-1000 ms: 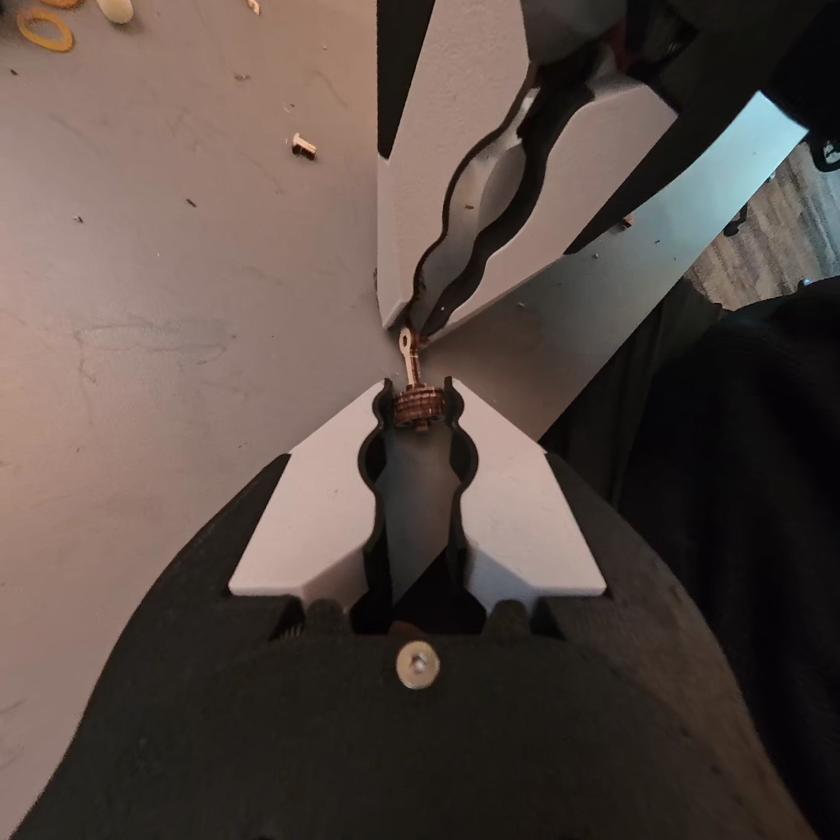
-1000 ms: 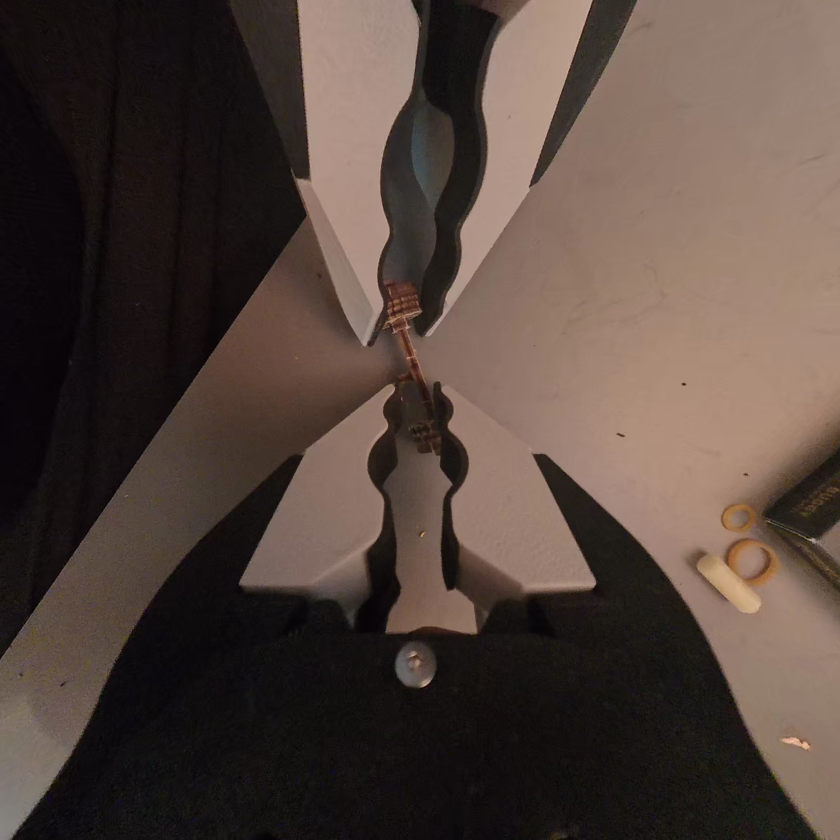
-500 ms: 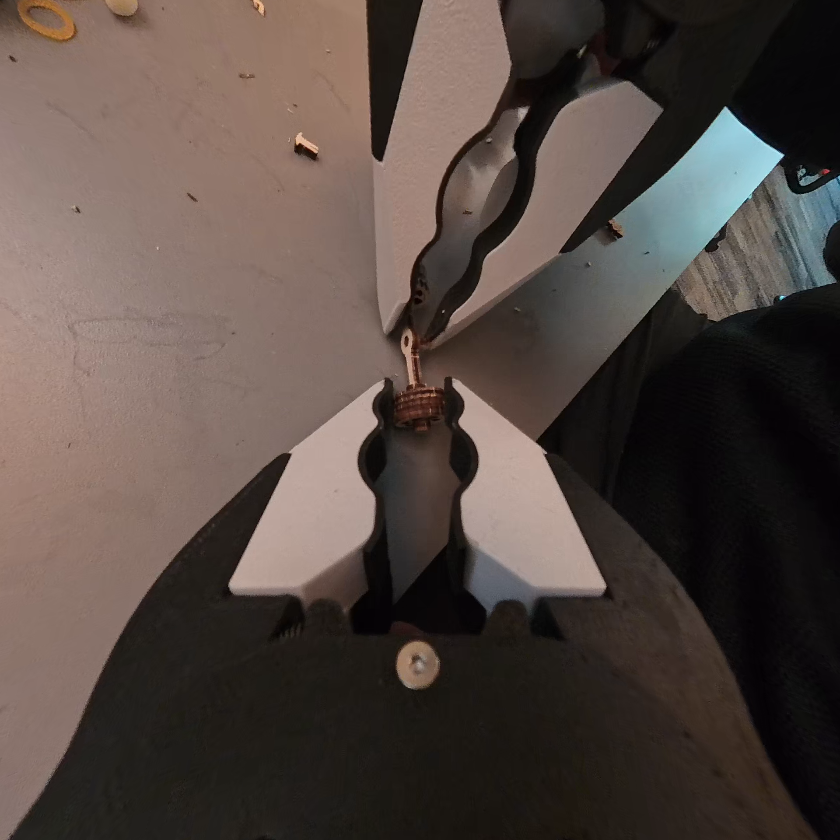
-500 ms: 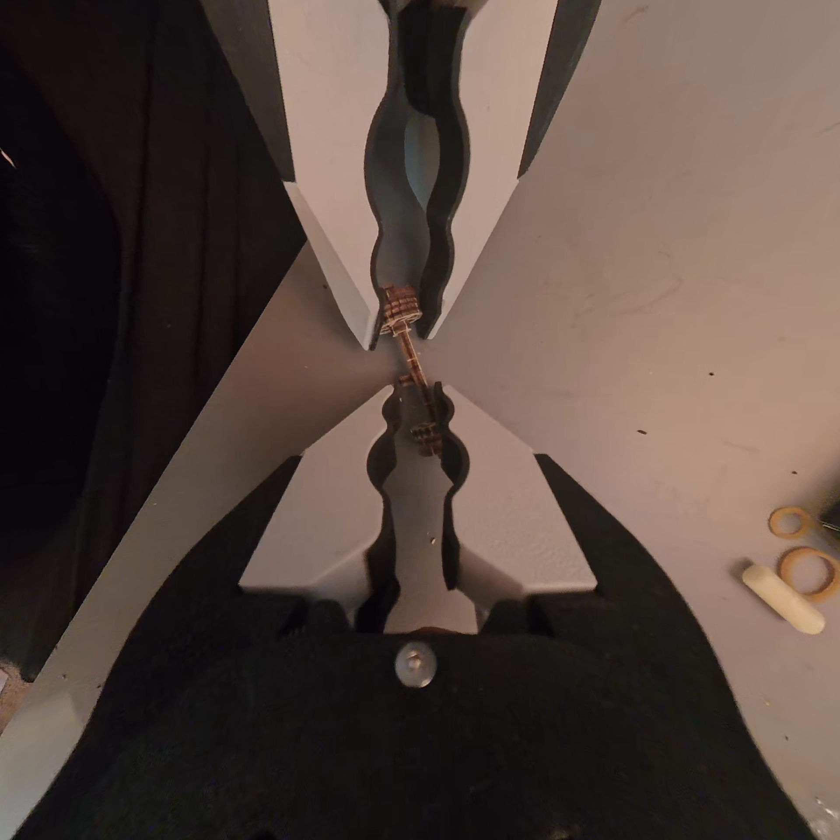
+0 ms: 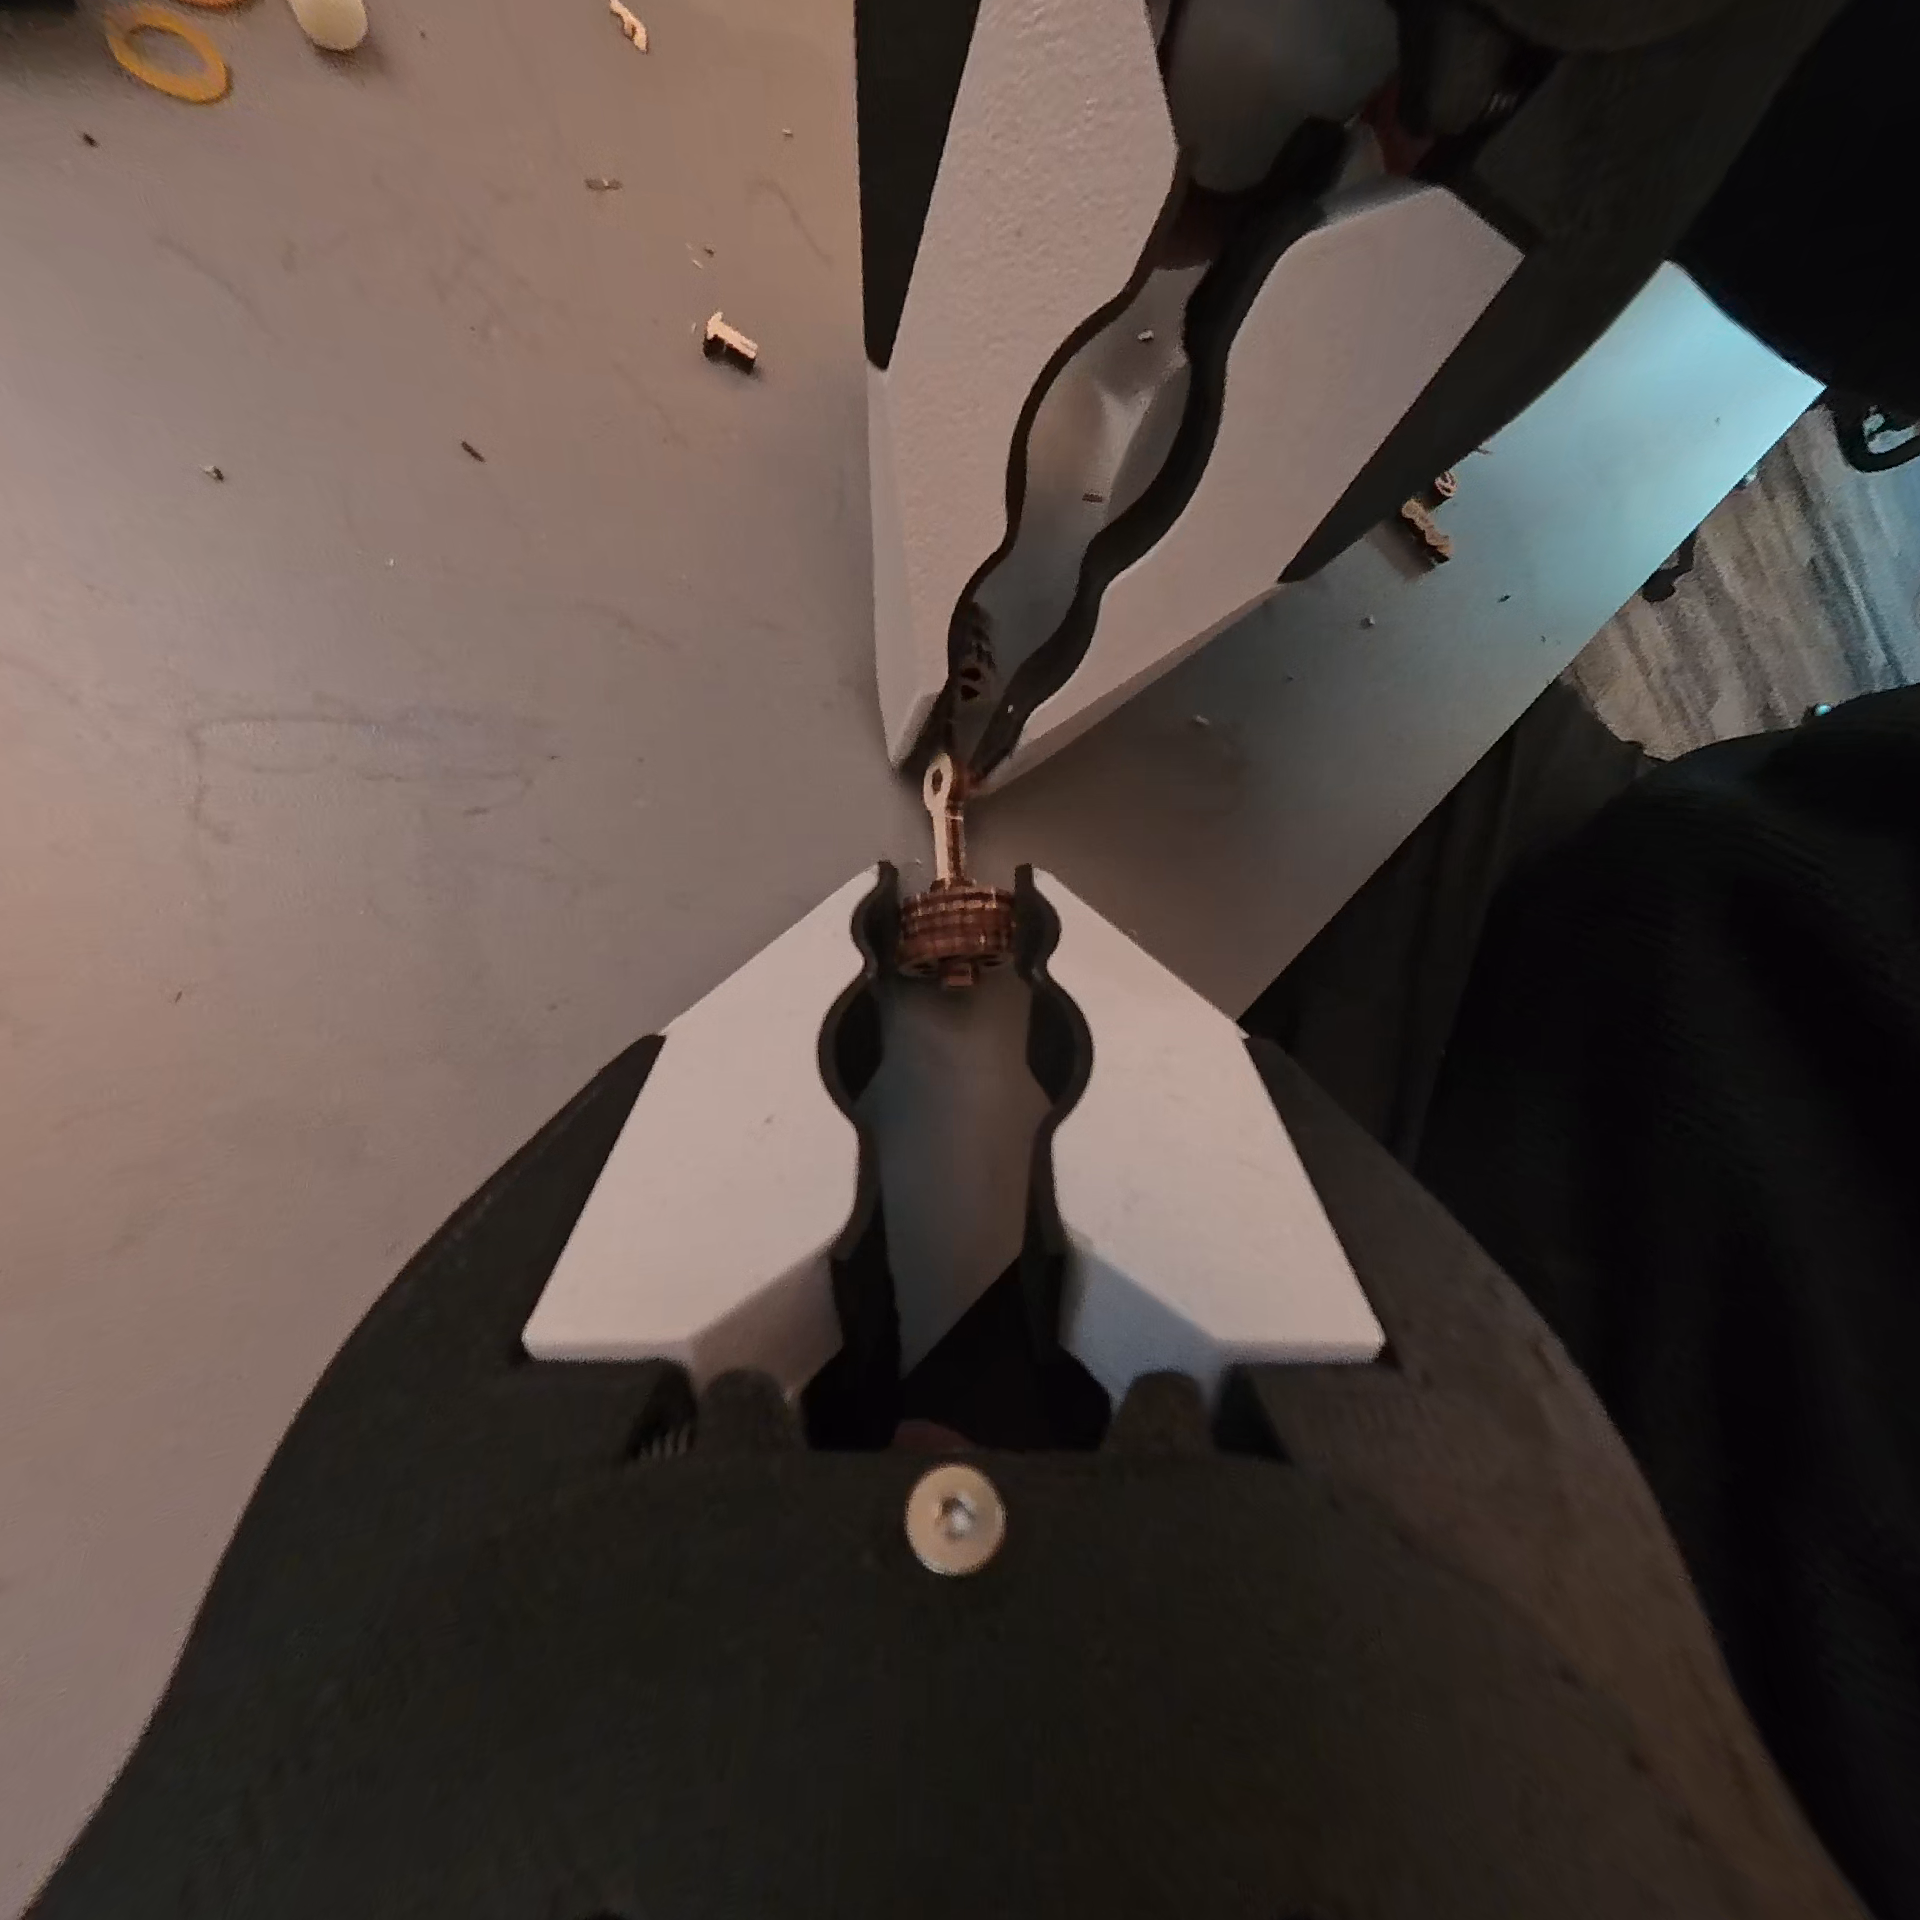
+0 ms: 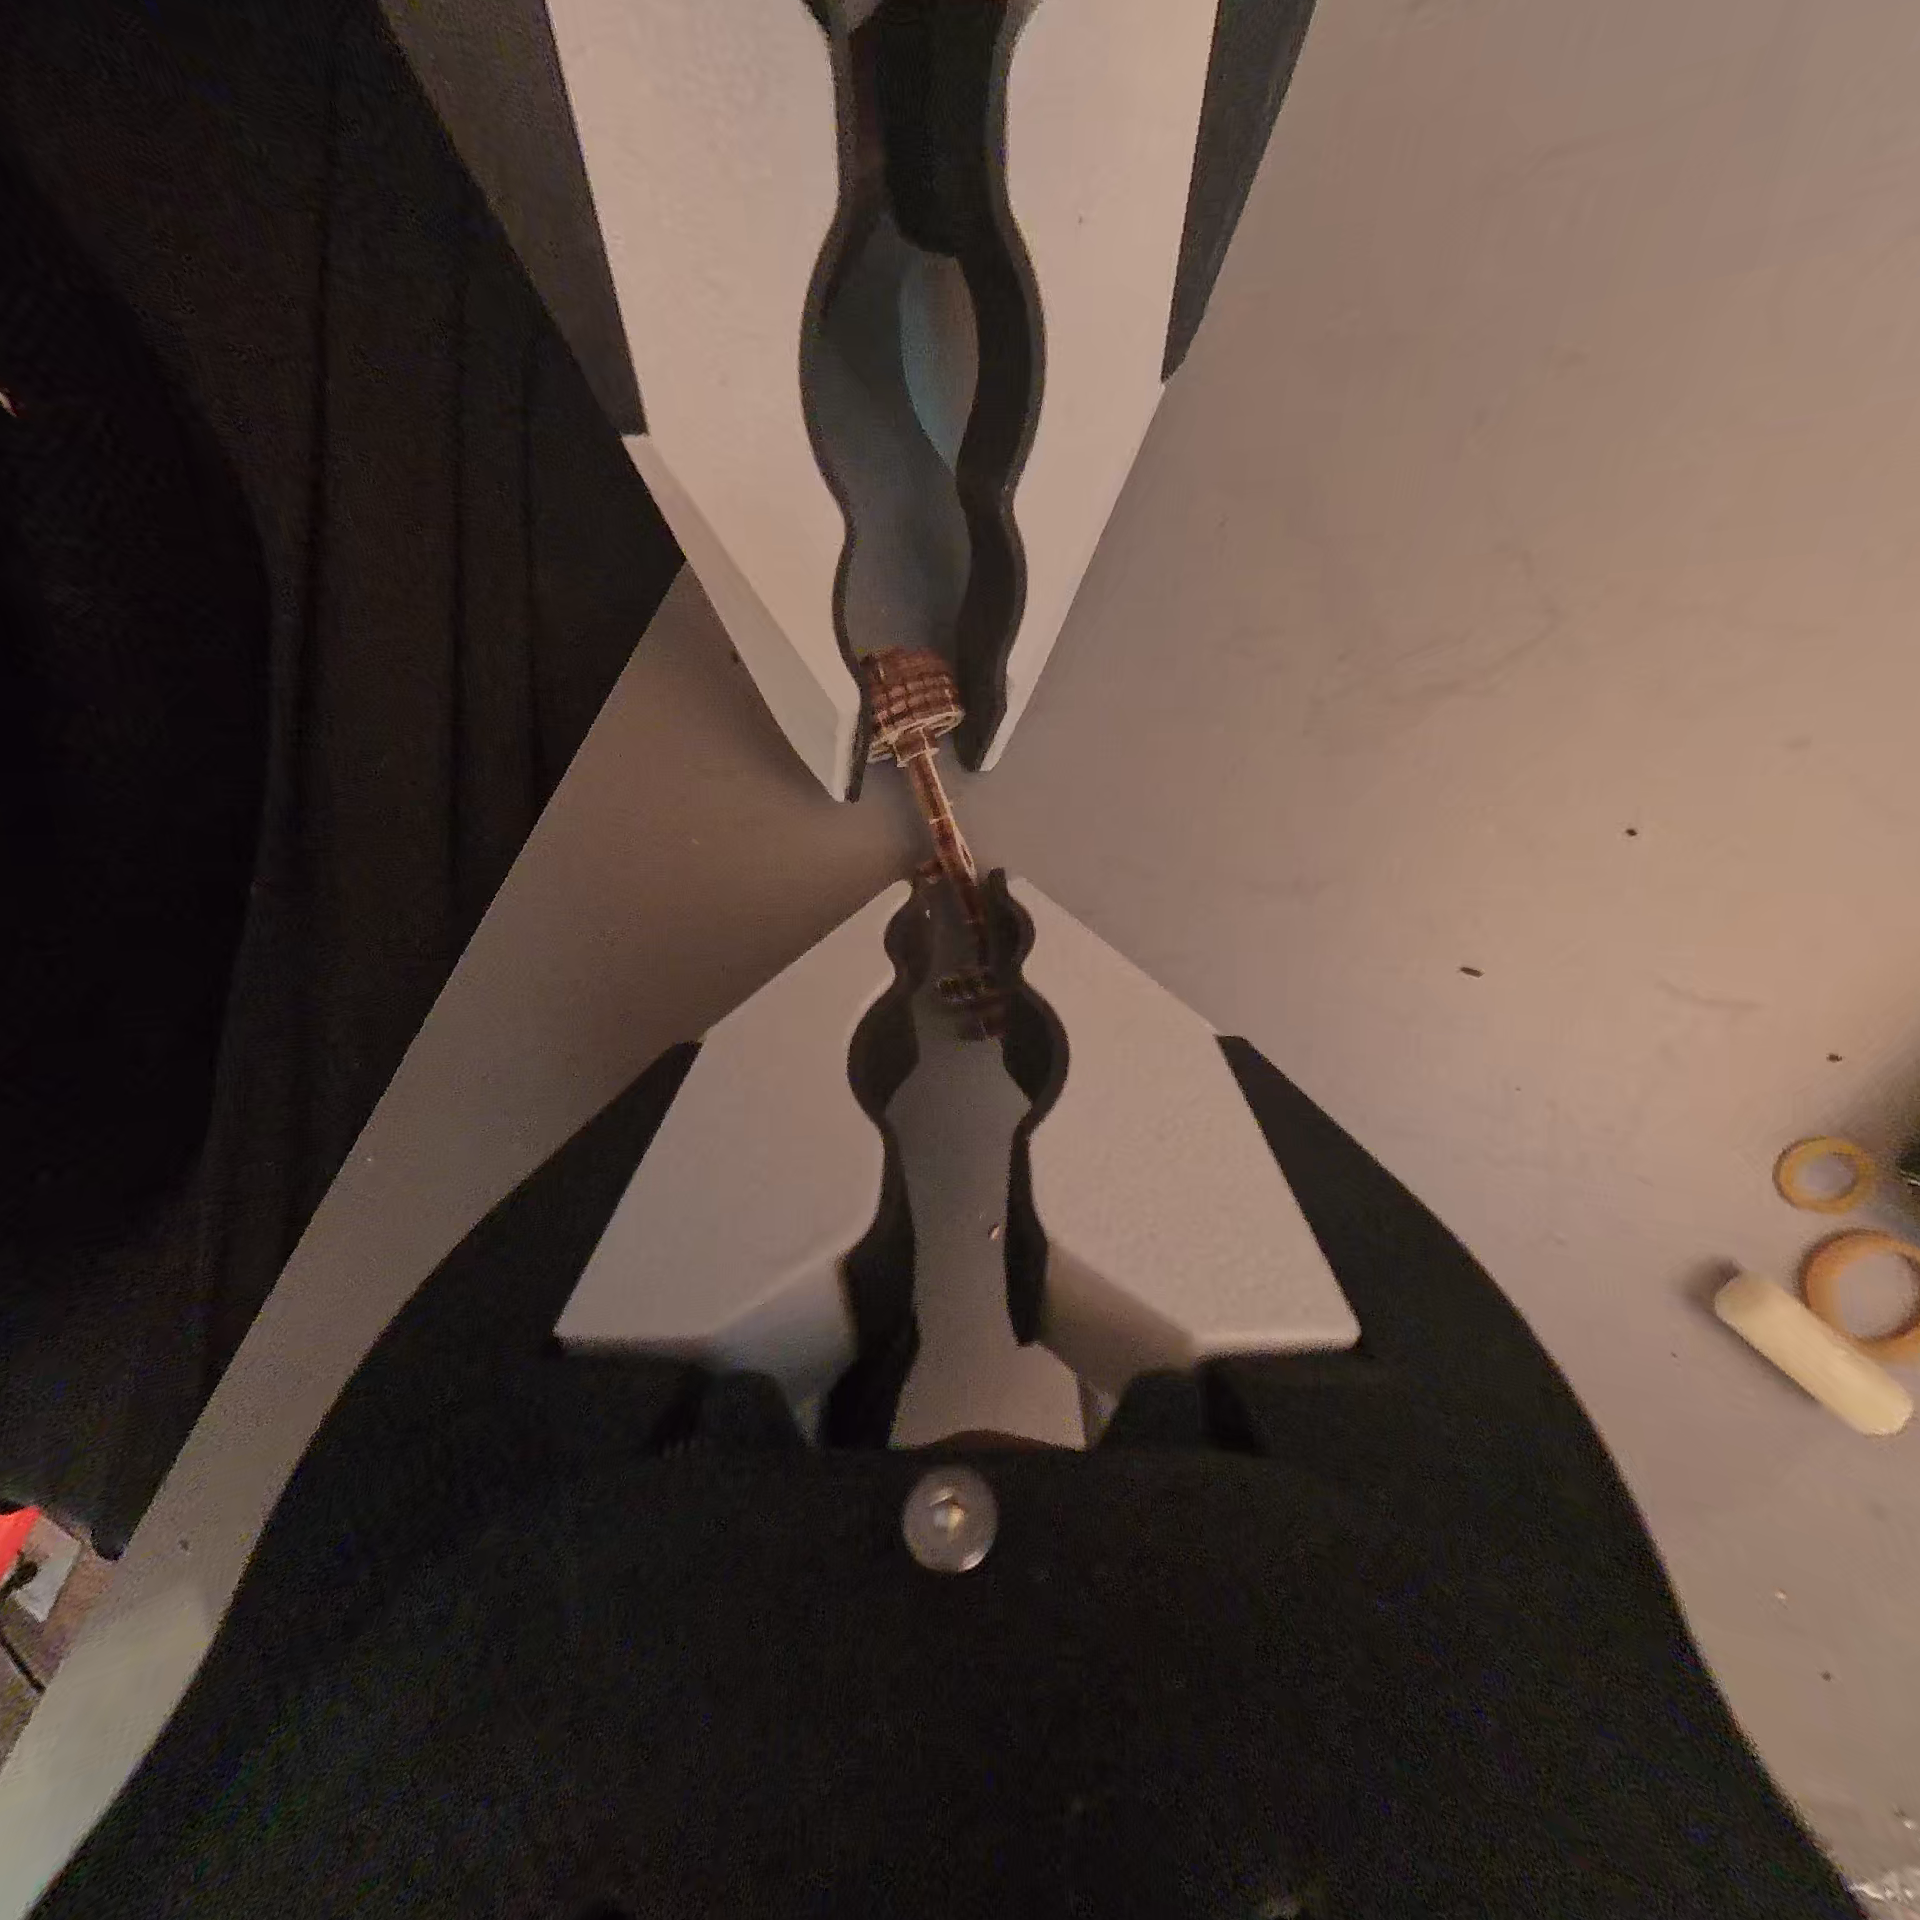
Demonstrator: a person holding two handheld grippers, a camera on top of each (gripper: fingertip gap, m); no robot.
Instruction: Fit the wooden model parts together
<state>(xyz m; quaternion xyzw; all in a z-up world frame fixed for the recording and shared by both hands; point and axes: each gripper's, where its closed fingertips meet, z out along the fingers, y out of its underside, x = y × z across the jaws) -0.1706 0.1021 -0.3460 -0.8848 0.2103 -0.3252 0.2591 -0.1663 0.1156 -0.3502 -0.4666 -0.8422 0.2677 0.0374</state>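
Wooden parts: a stacked disc point(image 5: 954, 928) with a thin rod point(image 5: 943, 812) projecting from it sits clamped at the tips of the left gripper point(image 5: 956, 914). The right gripper point(image 6: 961, 935) grips a second small piece point(image 6: 971, 992) at the rod's far end. Both grippers meet tip to tip above the grey table point(image 5: 364, 727). Wooden rings point(image 6: 1860, 1283) and a white peg point(image 6: 1813, 1356) lie well apart on the table.

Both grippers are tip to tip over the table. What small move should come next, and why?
Probably a short, straight push of the right gripper toward the left gripper. The left one clamps a small layered wooden gear-like disc, whose thin pale wooden rod with an eyelet end already meets the dark wooden piece pinched in the right tips. Whether they are seated cannot be told.
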